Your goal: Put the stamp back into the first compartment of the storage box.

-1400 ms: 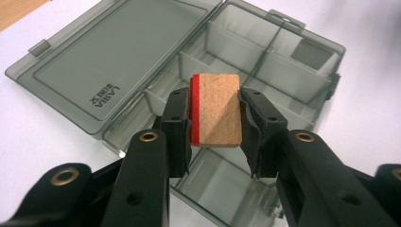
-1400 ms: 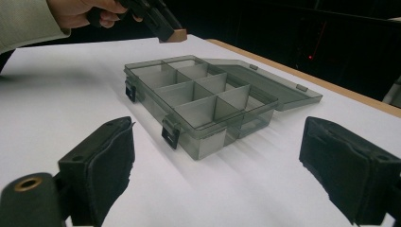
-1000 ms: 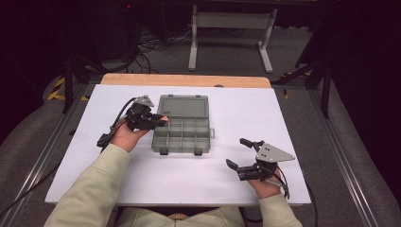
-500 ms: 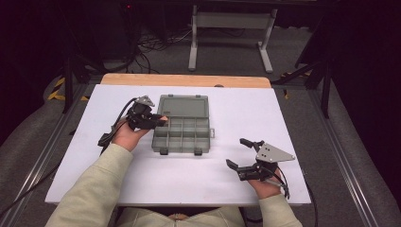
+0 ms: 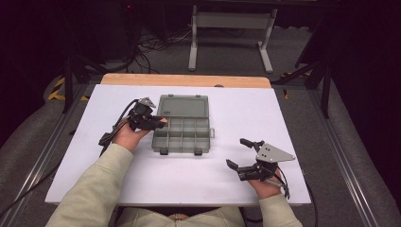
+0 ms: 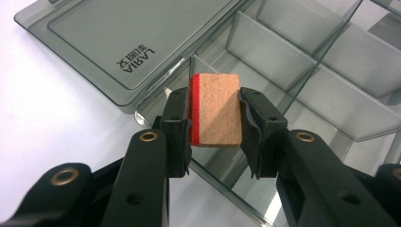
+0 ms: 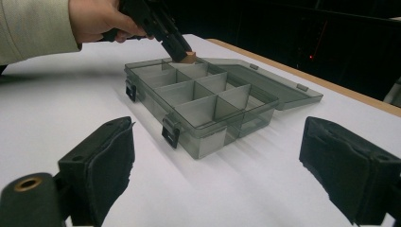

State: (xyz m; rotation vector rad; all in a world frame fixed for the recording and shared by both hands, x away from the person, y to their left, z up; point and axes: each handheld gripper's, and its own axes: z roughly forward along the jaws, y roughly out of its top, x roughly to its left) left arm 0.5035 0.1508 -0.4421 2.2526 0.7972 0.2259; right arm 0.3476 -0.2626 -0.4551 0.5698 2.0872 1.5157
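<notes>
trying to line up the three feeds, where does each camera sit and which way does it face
High view: above the person's side of the white table, looking forward and down; both sleeved forearms, the left gripper and the right gripper show.
Left gripper view: rides the left gripper, looking down along its jaws, shut on a wooden block over the compartment box.
Right gripper view: rides the right gripper, low, facing across the table; its open jaws show, plus the other hand.
Shared: all three show the compartment box; both gripper views show the block.
</notes>
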